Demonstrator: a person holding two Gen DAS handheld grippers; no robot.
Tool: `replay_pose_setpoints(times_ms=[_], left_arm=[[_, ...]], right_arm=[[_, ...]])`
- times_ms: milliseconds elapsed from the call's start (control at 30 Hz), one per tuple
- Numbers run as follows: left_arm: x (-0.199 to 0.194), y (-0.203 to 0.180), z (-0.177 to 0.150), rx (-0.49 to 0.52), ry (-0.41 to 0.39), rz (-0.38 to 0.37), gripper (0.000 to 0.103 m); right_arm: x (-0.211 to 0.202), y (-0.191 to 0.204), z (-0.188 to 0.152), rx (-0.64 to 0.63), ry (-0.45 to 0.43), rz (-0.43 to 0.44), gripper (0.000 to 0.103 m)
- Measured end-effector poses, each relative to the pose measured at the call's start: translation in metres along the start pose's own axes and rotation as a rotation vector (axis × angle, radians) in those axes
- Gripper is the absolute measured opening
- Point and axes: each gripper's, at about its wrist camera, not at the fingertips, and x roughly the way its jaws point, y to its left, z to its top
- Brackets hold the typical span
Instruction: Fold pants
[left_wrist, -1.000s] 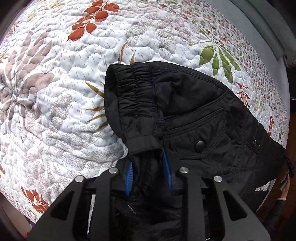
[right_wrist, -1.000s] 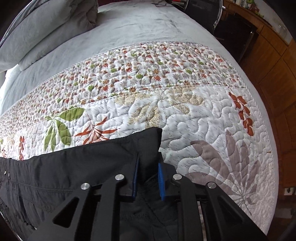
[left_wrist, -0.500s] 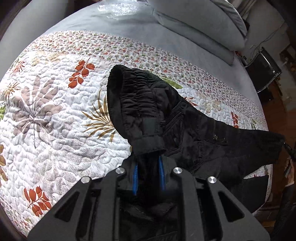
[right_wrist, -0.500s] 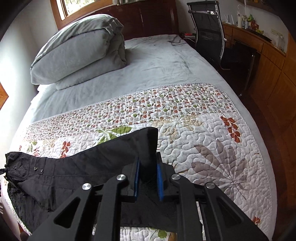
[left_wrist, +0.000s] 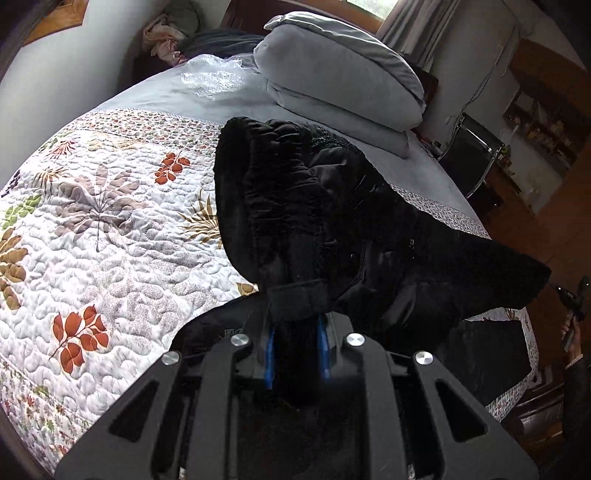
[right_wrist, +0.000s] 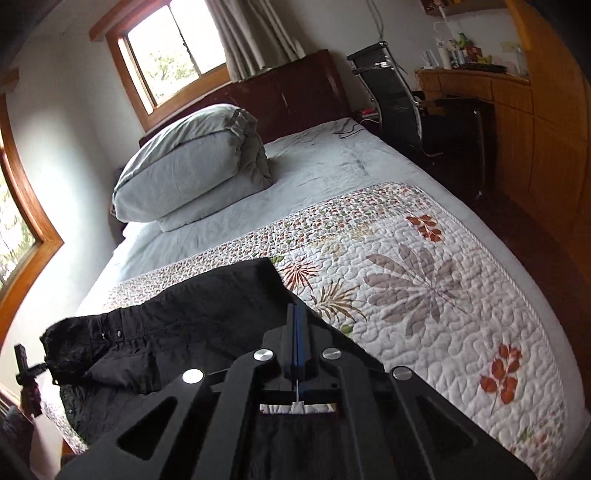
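Note:
The black pants (left_wrist: 332, 221) hang lifted above the quilted floral bedspread (left_wrist: 103, 229). My left gripper (left_wrist: 295, 332) is shut on the pants at the elastic waistband, which bunches up over the fingers. In the right wrist view the pants (right_wrist: 192, 317) stretch from the waist at the left to the leg end at my right gripper (right_wrist: 297, 328), which is shut on the pants' leg hem. The far hem corner (right_wrist: 264, 264) sticks up past the fingers. The lower part of the pants droops out of sight below both grippers.
The bedspread (right_wrist: 424, 295) covers the near half of the bed. A folded grey duvet (right_wrist: 192, 166) lies at the head on a grey sheet. A dark headboard, an office chair (right_wrist: 395, 99) and a wooden desk stand at the right. Windows are at the left.
Both grippers have risen and tilted up with the pants held. The pants have come off the bedspread. The views now show the room, not only the bed.

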Motion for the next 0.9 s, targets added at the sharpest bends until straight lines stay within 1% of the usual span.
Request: replay_pose_setpoints(times_ms=[33,67,167,233,267,333,367,433,467,500,533,567,633,667,700,833,900], left_arm=[[-0.004,-0.002,-0.007,0.007,-0.014,-0.002,0.016],[-0.008,-0.005,-0.014,0.023,-0.026,0.007,0.016],[-0.014,-0.028,-0.025,0.114,-0.060,0.044,0.016],[-0.010,-0.036,-0.024,0.150,-0.051,0.069,0.016],[-0.007,-0.037,-0.022,0.150,-0.049,0.076,0.016],[-0.004,-0.030,-0.015,0.118,-0.050,0.068,0.016],[-0.003,-0.027,-0.011,0.093,-0.053,0.061,0.016],[-0.002,-0.023,-0.007,0.062,-0.055,0.056,0.016],[-0.001,-0.023,-0.005,0.058,-0.053,0.066,0.016],[0.002,-0.022,-0.003,0.055,-0.050,0.072,0.016],[0.005,-0.021,-0.002,0.044,-0.046,0.075,0.016],[0.007,-0.019,0.000,0.029,-0.043,0.077,0.016],[0.012,-0.015,0.003,-0.002,-0.039,0.082,0.016],[0.014,-0.014,0.004,-0.015,-0.037,0.089,0.016],[0.017,-0.012,0.006,-0.019,-0.034,0.102,0.016],[0.028,-0.008,0.014,-0.025,-0.011,0.135,0.016],[0.034,-0.005,0.018,-0.040,0.001,0.135,0.018]], right_arm=[[-0.008,-0.010,-0.010,0.032,0.001,0.005,0.000],[-0.014,-0.017,-0.018,0.045,0.003,-0.009,0.000],[-0.010,-0.030,-0.034,0.060,0.058,-0.032,0.000],[0.008,-0.027,-0.035,0.044,0.115,-0.036,0.002],[0.019,-0.025,-0.032,0.035,0.132,-0.051,0.005],[0.050,-0.023,-0.020,0.030,0.178,-0.022,0.006],[0.067,-0.020,-0.014,0.024,0.195,-0.019,0.010],[0.107,-0.016,0.004,0.013,0.244,-0.013,0.027],[0.129,-0.015,0.015,0.010,0.270,-0.020,0.049],[0.152,-0.016,0.026,0.004,0.290,-0.036,0.062],[0.174,-0.016,0.036,-0.005,0.317,-0.043,0.064],[0.196,-0.017,0.048,-0.010,0.337,-0.063,0.064],[0.236,-0.023,0.067,-0.012,0.381,-0.084,0.072],[0.254,-0.027,0.075,-0.009,0.402,-0.104,0.081],[0.271,-0.032,0.081,-0.008,0.425,-0.120,0.084],[0.333,-0.047,0.090,-0.018,0.517,-0.166,0.085],[0.354,-0.048,0.086,-0.022,0.550,-0.155,0.087]])
